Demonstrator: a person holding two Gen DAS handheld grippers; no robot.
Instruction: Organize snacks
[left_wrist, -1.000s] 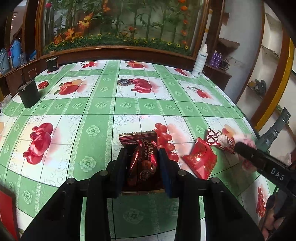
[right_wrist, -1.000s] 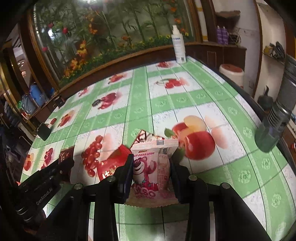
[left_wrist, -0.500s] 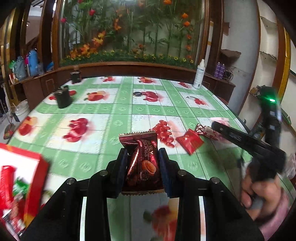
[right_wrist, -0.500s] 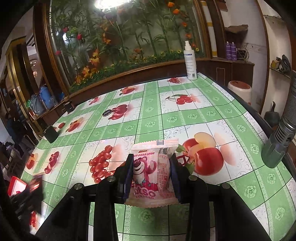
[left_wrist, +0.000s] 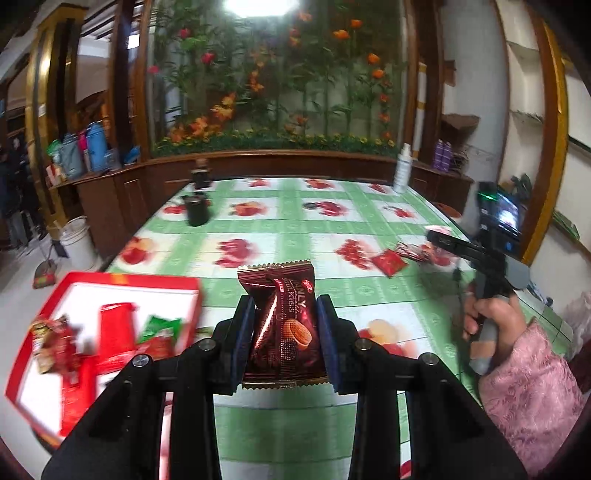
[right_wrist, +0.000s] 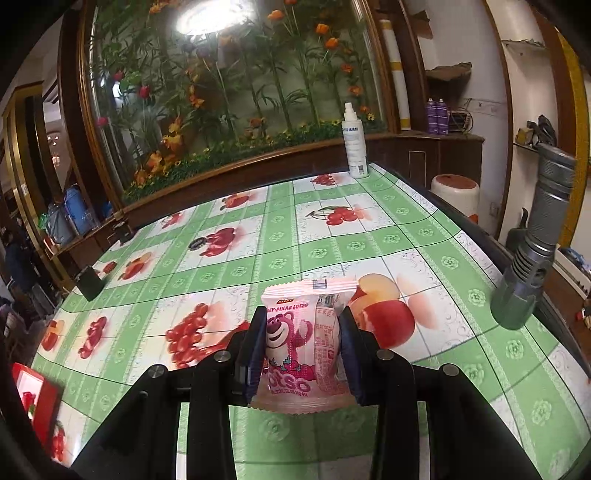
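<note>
My left gripper (left_wrist: 285, 325) is shut on a dark red biscuit packet (left_wrist: 282, 321), held above the table. A red box (left_wrist: 110, 282) with a white inside lies at the lower left of the left wrist view and holds several snack packets (left_wrist: 114, 332). My right gripper (right_wrist: 303, 339) is shut on a pink Lotso snack packet (right_wrist: 299, 343), held above the table. The right gripper also shows at the right of the left wrist view (left_wrist: 448, 242). A small red packet (left_wrist: 390, 261) and a patterned packet (left_wrist: 412, 251) lie on the table.
The table has a green and white fruit-print cloth (right_wrist: 317, 254). A white spray bottle (right_wrist: 354, 144) stands at the far edge. A black cup (left_wrist: 197, 210) stands at the far left. A grey flashlight-like handle (right_wrist: 532, 251) is at the right. The red box's corner (right_wrist: 33, 398) shows at the lower left.
Both grippers have risen with their packets. The left gripper has moved left, so the red box has come further into its view.
</note>
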